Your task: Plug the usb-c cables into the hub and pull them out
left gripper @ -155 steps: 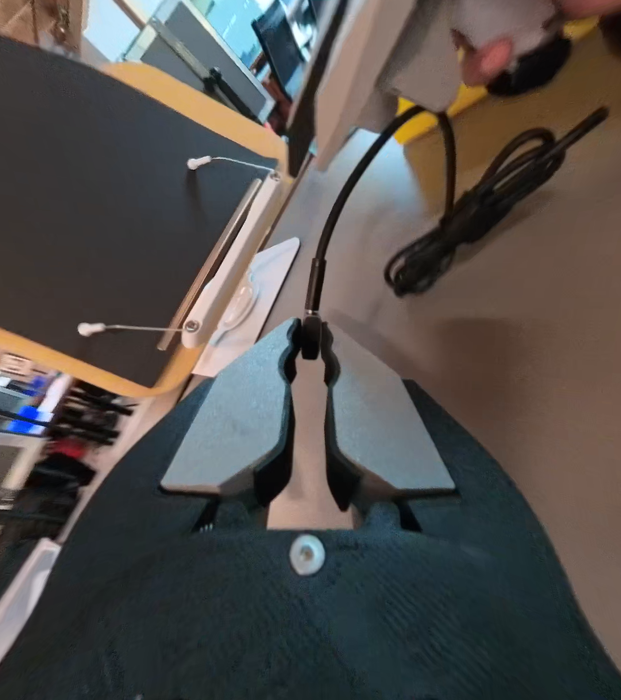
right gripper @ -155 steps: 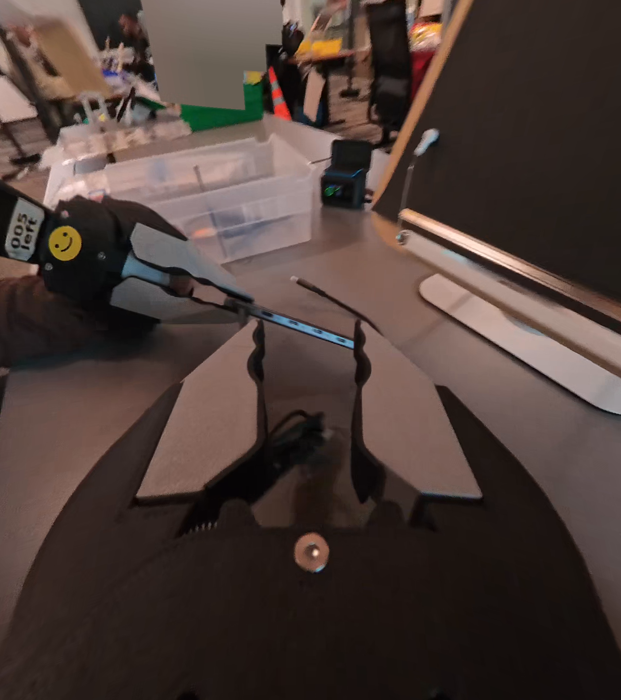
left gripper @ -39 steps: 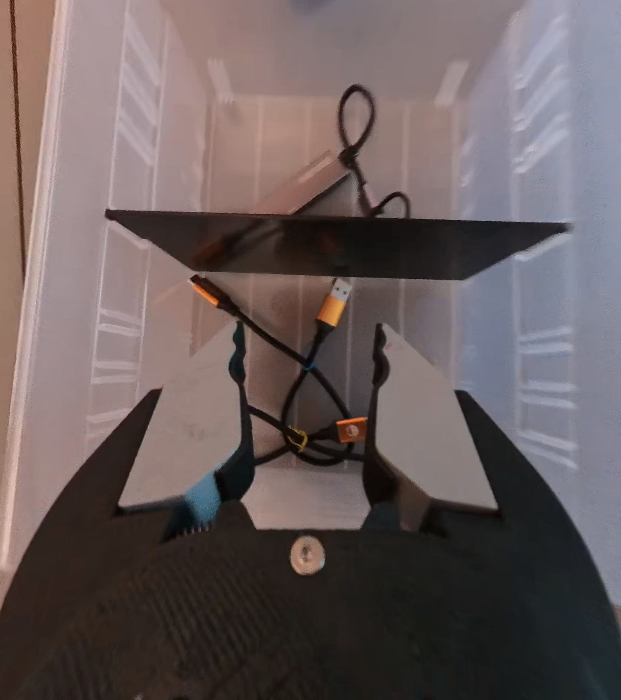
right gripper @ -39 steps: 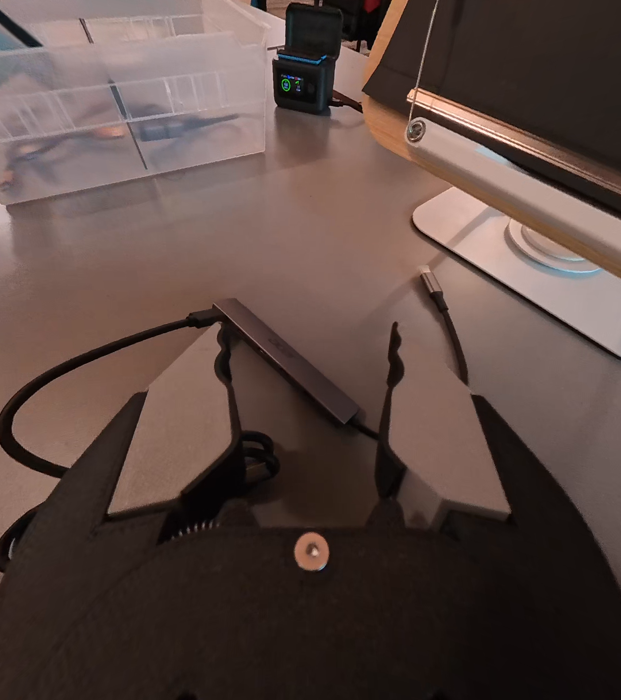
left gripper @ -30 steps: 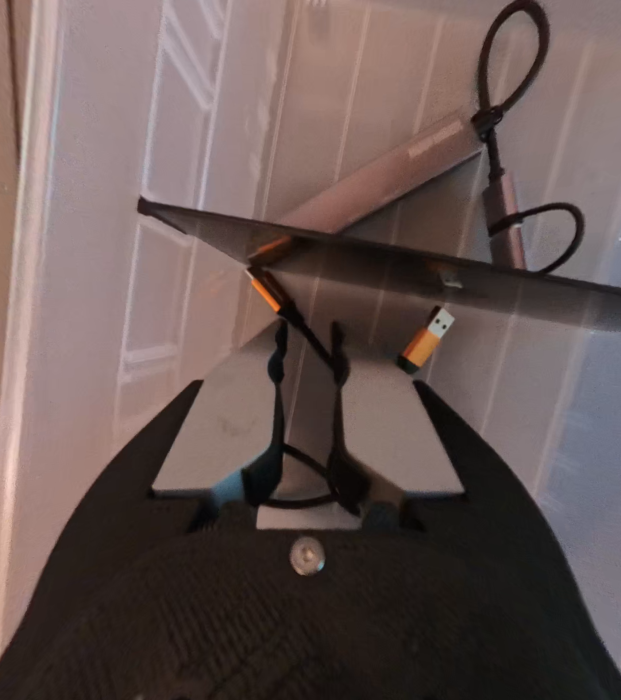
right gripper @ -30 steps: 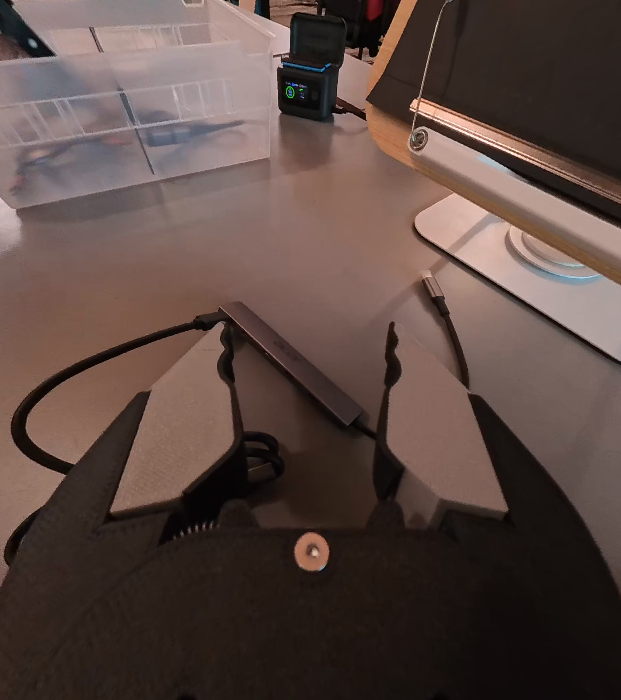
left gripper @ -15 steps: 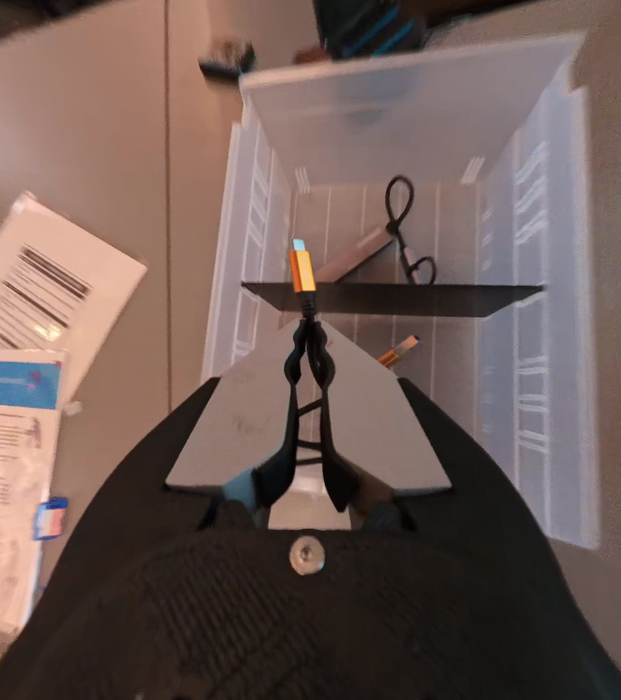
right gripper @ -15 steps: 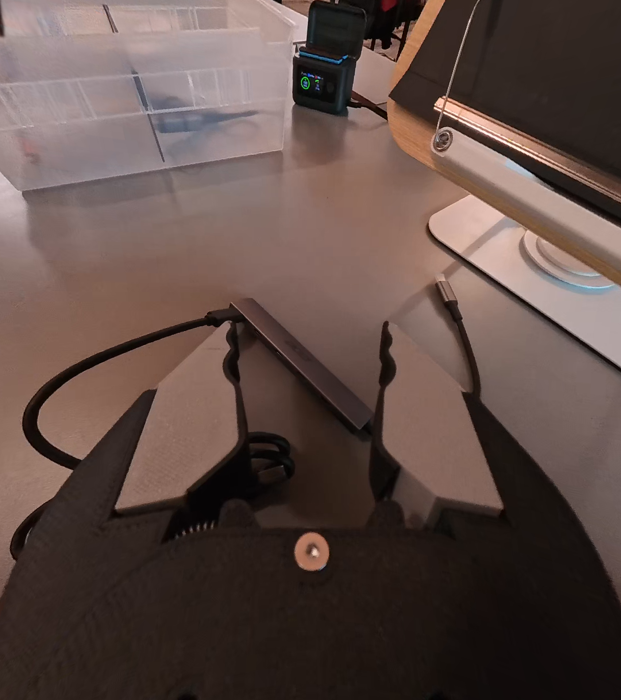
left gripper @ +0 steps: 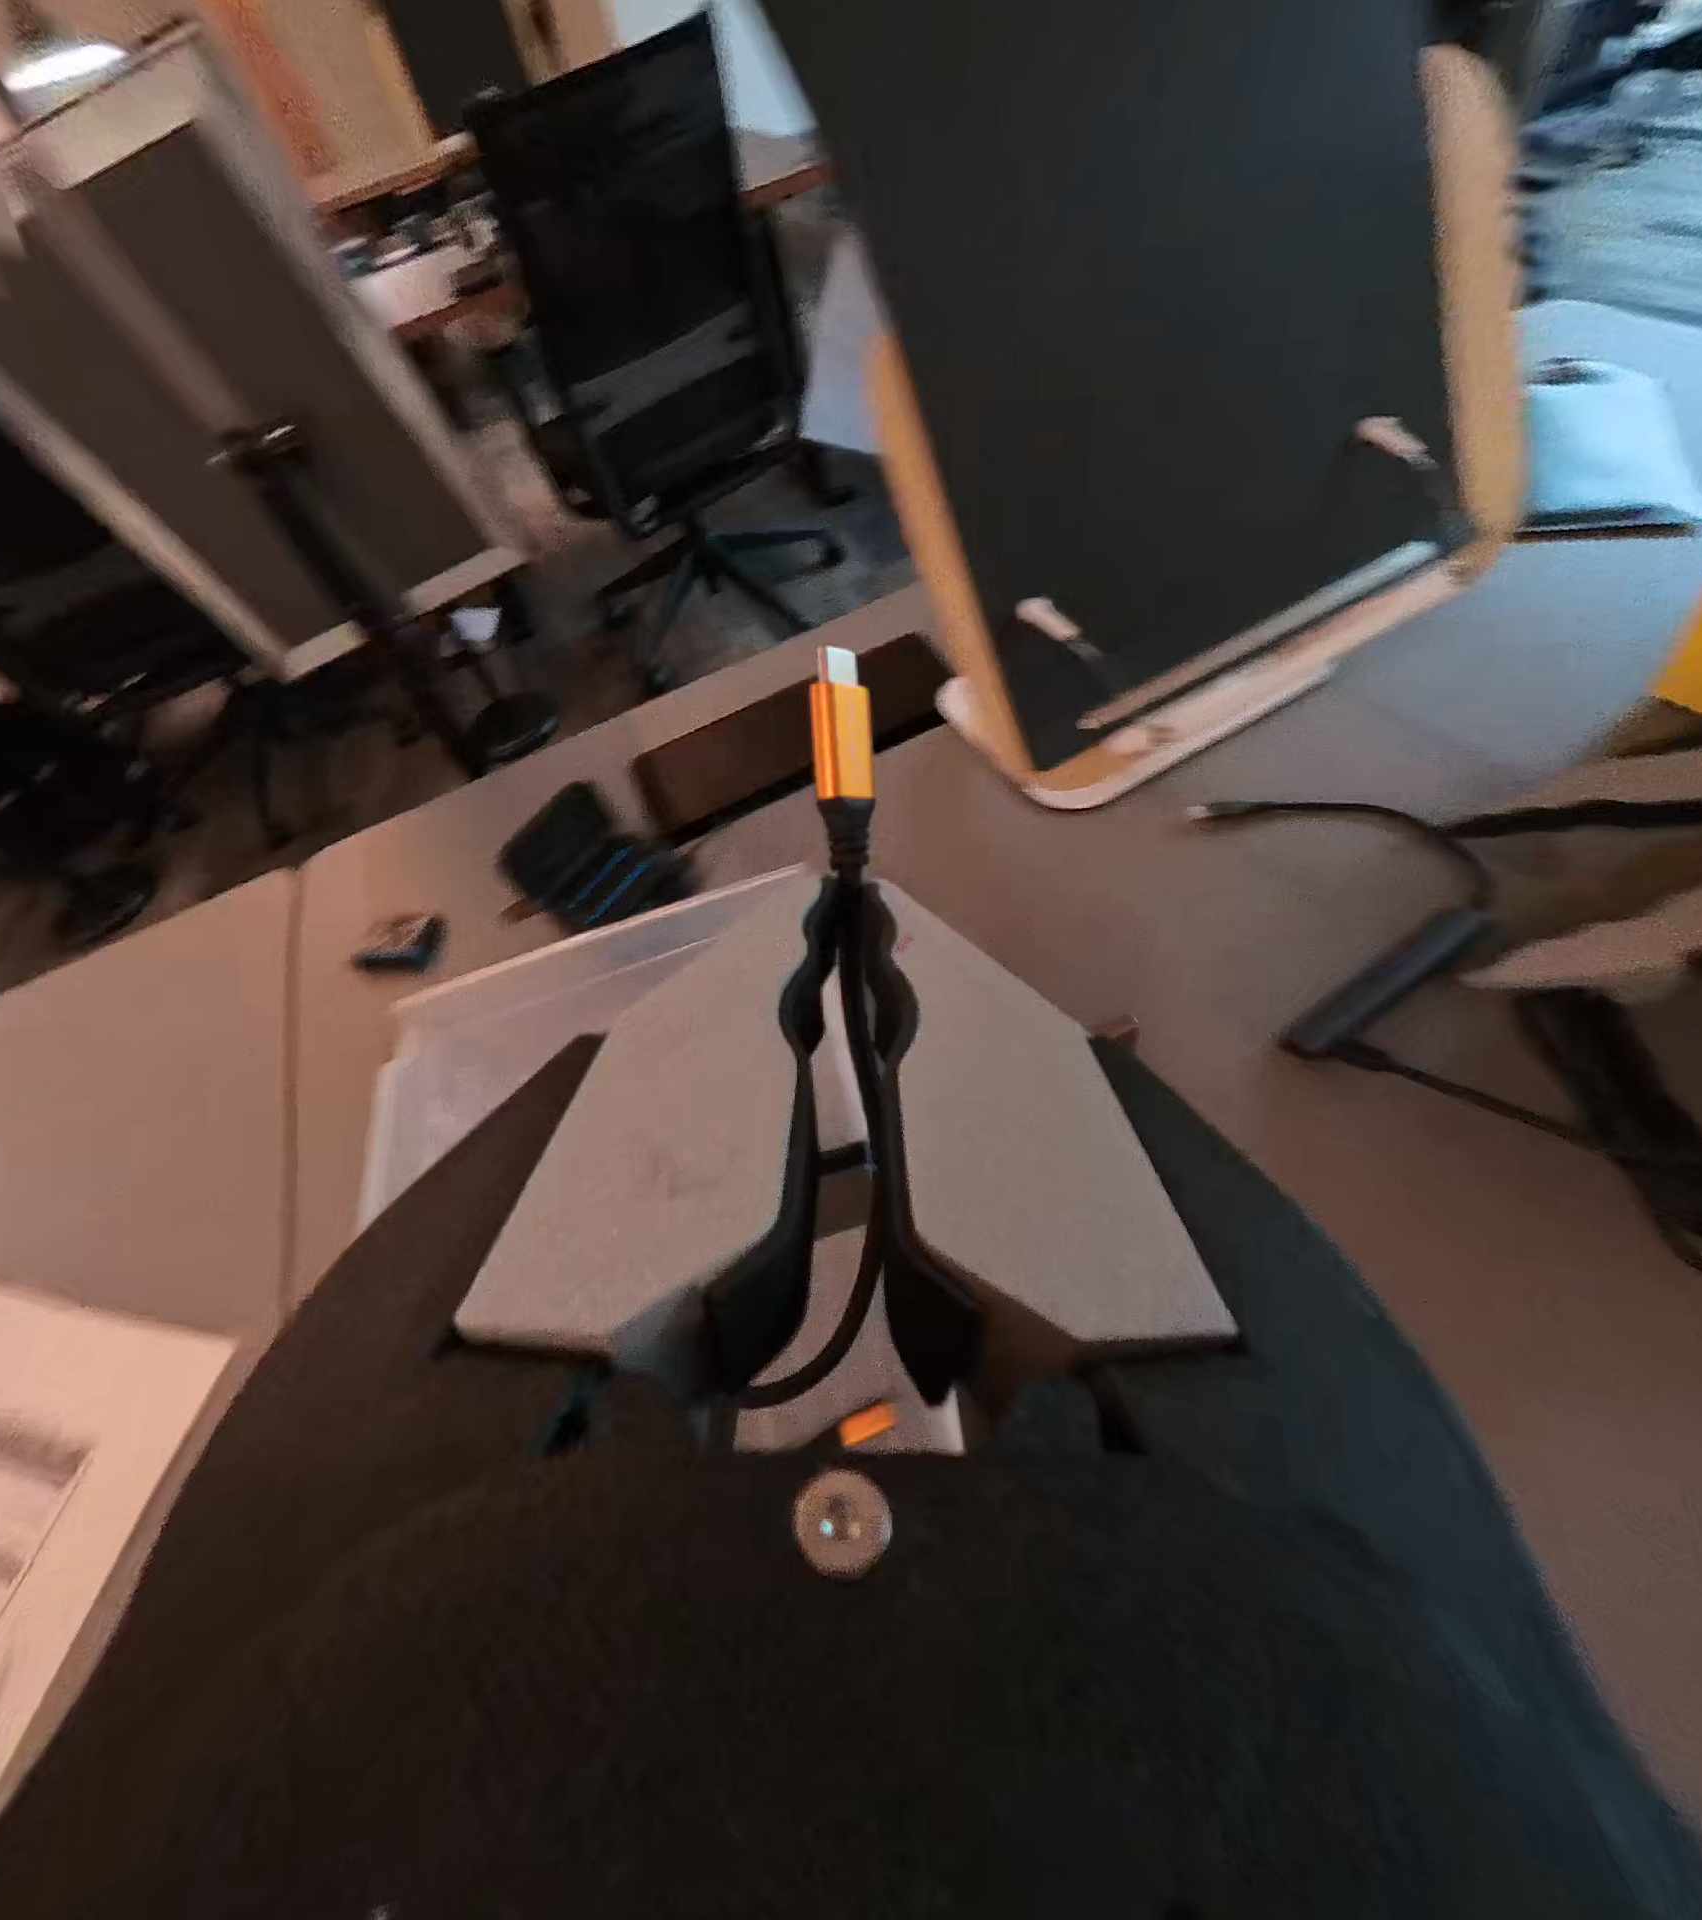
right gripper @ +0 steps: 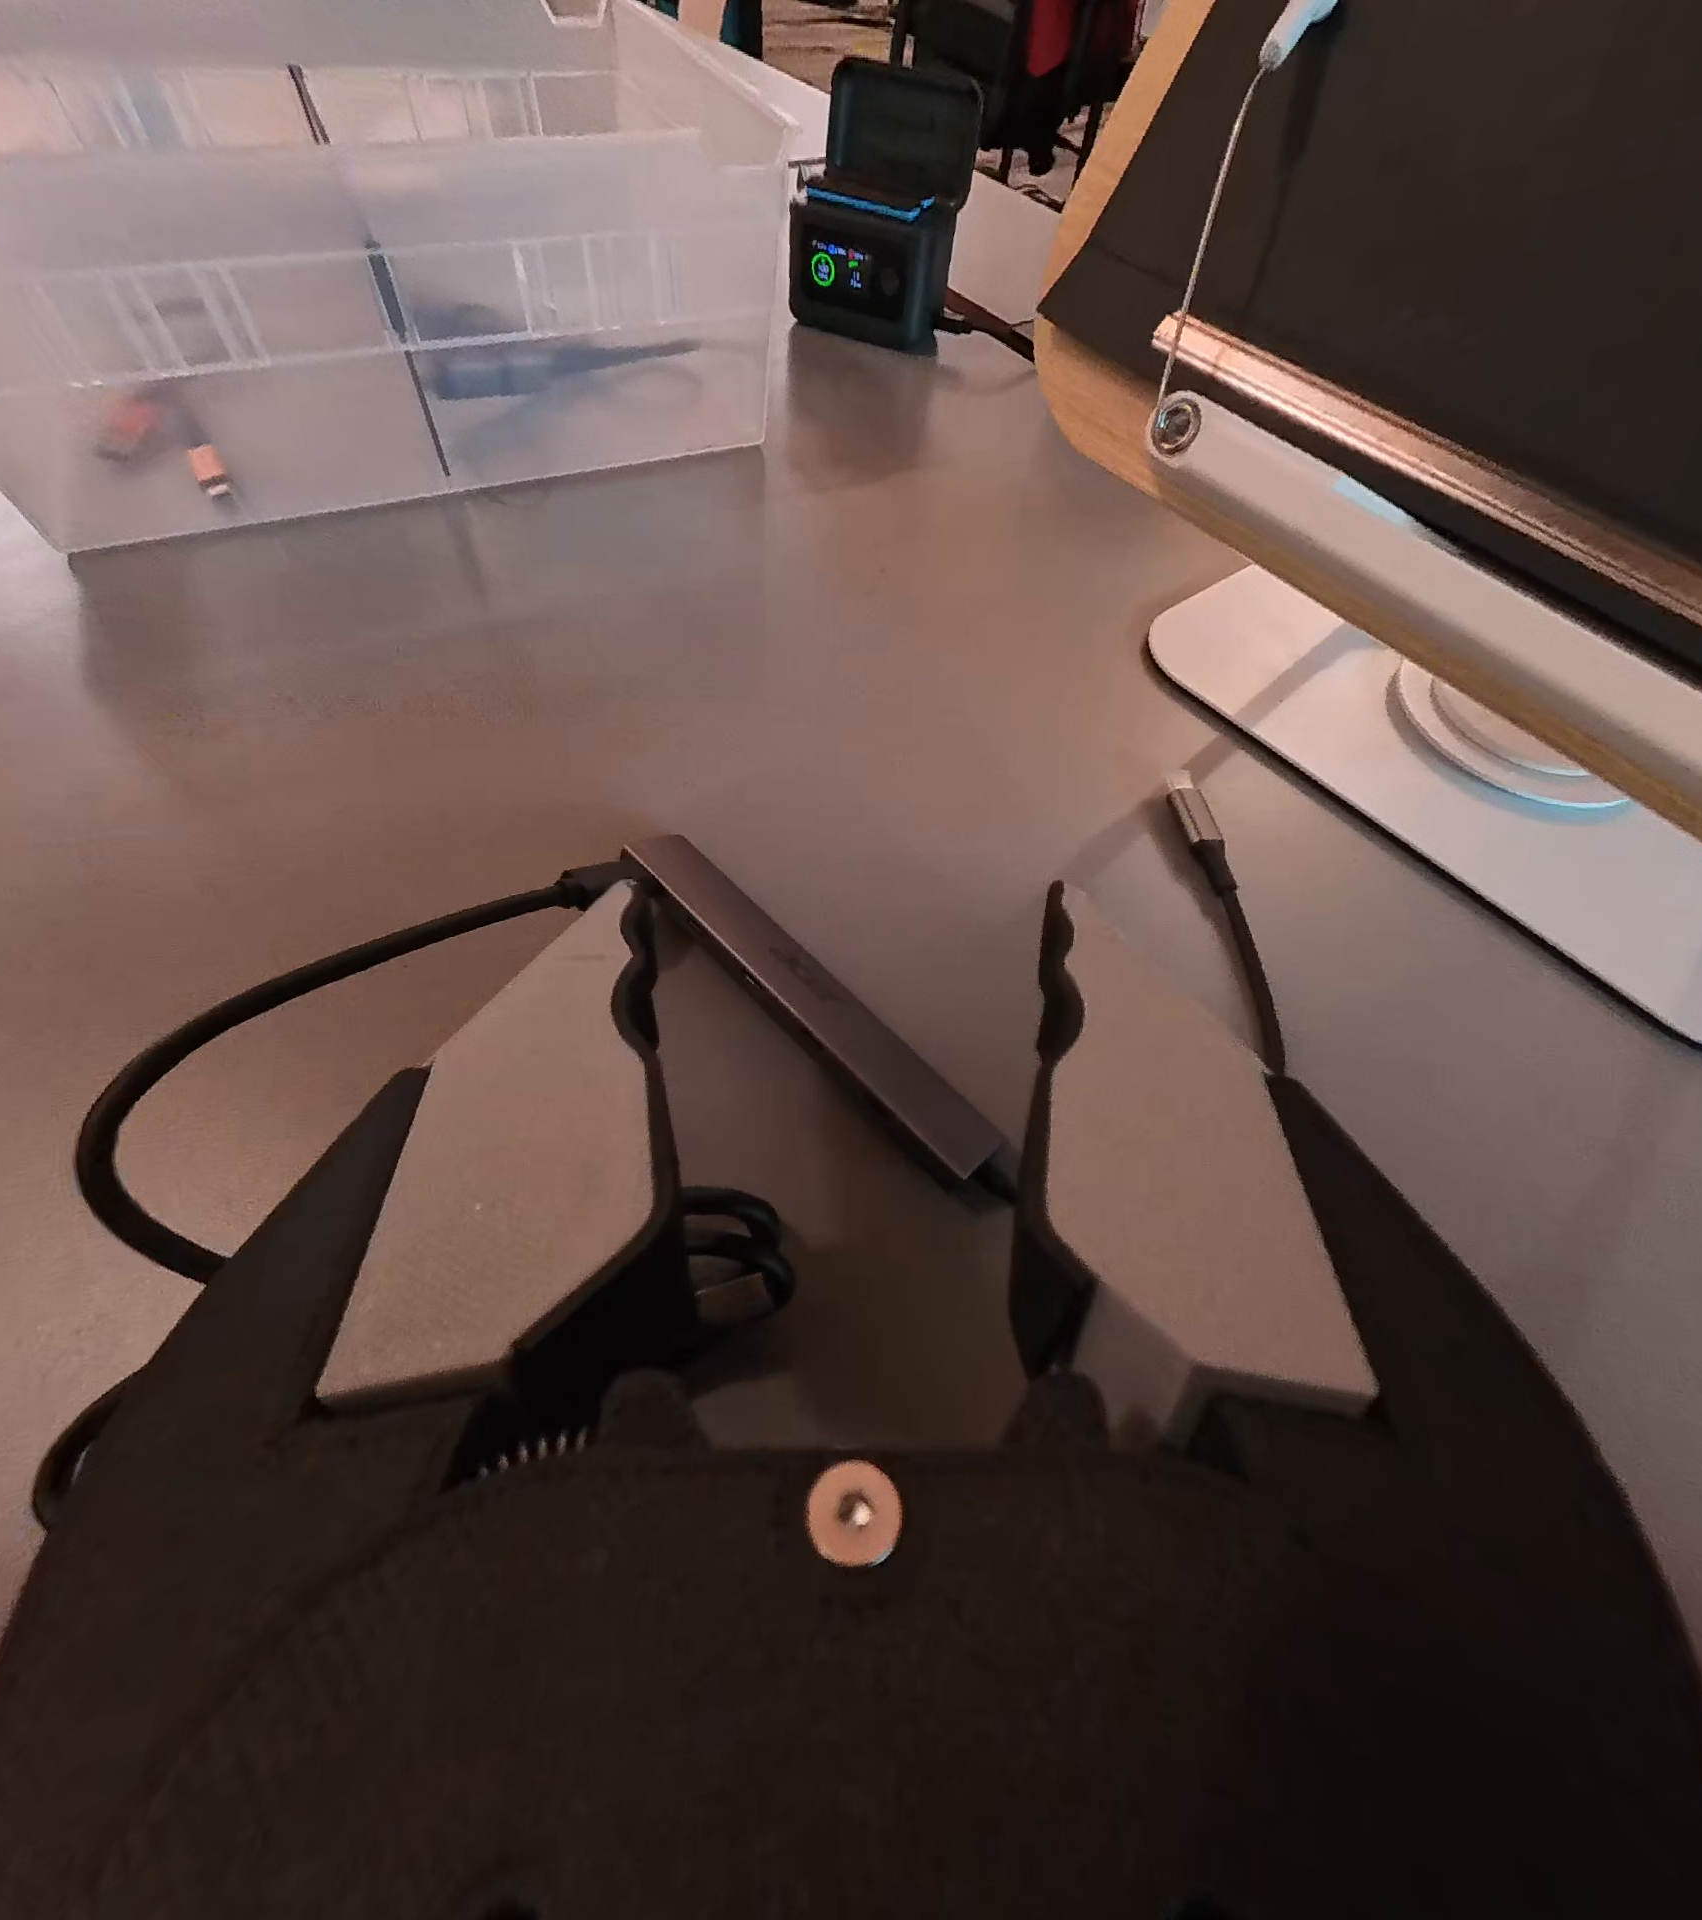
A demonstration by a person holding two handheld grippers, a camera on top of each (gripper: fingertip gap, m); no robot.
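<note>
Orange cable [left gripper: 839, 727] clamped in our left gripper [left gripper: 845, 914], unplugged; right gripper [right gripper: 842, 914] open over hub [right gripper: 805, 997]; plugging remains.

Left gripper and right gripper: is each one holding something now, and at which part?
The left gripper is shut on the orange-plug cable, pinching the black cord just behind the plug. The right gripper is open over the hub, holding nothing.

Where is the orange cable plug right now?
In the left wrist view, the orange cable plug sticks up centrally just beyond the tips of the left gripper, which is shut on its black cord, held above the table.
</note>
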